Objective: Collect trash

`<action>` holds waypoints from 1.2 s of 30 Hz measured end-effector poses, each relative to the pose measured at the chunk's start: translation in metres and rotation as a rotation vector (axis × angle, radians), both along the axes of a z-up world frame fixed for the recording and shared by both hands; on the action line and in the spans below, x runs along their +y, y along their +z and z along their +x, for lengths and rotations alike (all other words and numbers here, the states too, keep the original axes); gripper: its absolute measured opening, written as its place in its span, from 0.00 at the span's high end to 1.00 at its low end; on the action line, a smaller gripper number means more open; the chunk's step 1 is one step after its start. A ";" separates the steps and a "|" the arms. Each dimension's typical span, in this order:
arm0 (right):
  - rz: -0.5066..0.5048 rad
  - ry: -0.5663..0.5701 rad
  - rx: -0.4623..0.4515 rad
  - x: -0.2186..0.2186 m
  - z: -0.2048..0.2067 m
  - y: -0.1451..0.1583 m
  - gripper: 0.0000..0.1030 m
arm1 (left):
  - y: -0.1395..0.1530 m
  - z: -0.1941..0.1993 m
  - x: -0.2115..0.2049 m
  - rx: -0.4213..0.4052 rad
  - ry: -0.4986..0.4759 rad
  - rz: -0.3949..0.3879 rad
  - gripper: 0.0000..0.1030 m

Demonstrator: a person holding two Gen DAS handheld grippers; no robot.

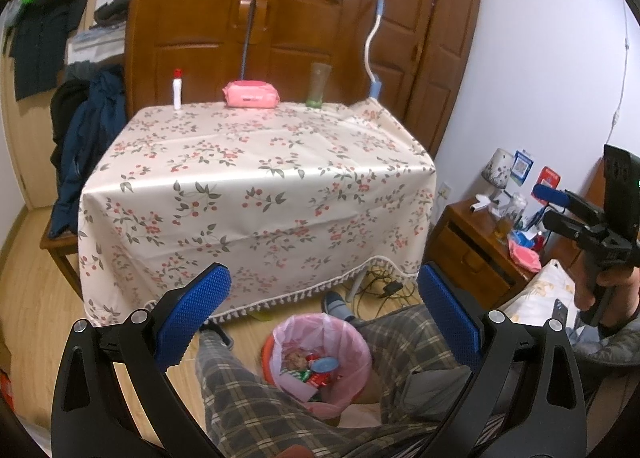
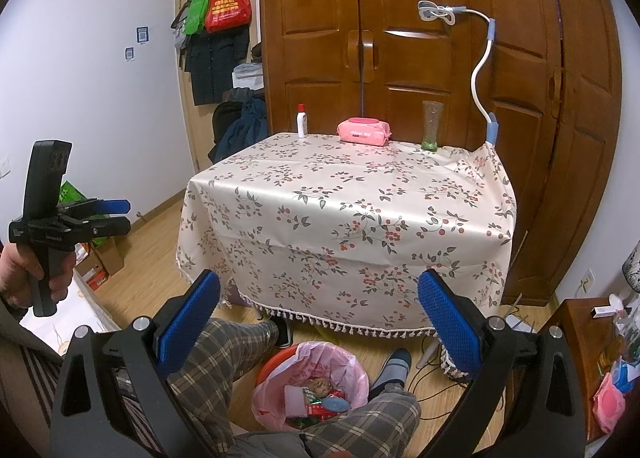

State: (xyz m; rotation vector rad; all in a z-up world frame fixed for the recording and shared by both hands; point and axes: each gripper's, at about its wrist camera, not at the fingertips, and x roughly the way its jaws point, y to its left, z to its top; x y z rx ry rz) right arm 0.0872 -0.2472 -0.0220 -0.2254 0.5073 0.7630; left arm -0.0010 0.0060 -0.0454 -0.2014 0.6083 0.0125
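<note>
A large brown wooden wardrobe (image 2: pixel 420 58) fills the back of the room. In front of it stands a desk (image 1: pixel 256 186) draped in a cream cloth printed with red berries, the cloth hanging almost to the floor. Along the desk's far edge, lined up against the wardrobe and likely kept out of the working area, are a white bottle with a red cap (image 1: pixel 177 89), a pink pack of wipes (image 1: pixel 251 95) and a tall clear glass (image 1: pixel 319 84). A white gooseneck holder (image 1: pixel 372 38) is clamped at the far right corner. The rest of the desk top is bare; no loose trash shows on it.

A seated person's legs in plaid trousers (image 1: pixel 256 394) straddle a bin lined with a pink bag (image 1: pixel 320 362), set on the floor between the feet, probably so both hands can drop things in easily. Wrappers and scraps already lie inside it.

The left gripper (image 1: pixel 324 314) is held above the bin, jaws spread wide and empty. The right gripper (image 2: pixel 318 318) is also raised, fully parted and carrying nothing. Judging by this, the collecting looks finished or nearly so.
</note>
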 end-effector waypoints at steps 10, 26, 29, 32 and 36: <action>0.006 -0.010 0.001 -0.001 0.002 0.000 0.05 | 0.000 0.000 -0.002 0.000 -0.001 -0.002 0.06; 0.006 -0.010 0.002 -0.003 0.004 -0.001 0.05 | 0.000 0.001 -0.005 -0.002 -0.004 0.001 0.06; 0.007 -0.010 0.001 -0.003 0.004 -0.001 0.05 | 0.000 0.001 -0.005 -0.001 -0.002 -0.002 0.06; 0.009 -0.011 0.001 -0.003 0.003 -0.001 0.05 | 0.001 0.000 -0.006 -0.002 -0.006 -0.001 0.06; 0.011 -0.012 0.003 -0.001 0.002 -0.002 0.05 | 0.003 -0.001 -0.010 -0.015 -0.016 0.006 0.06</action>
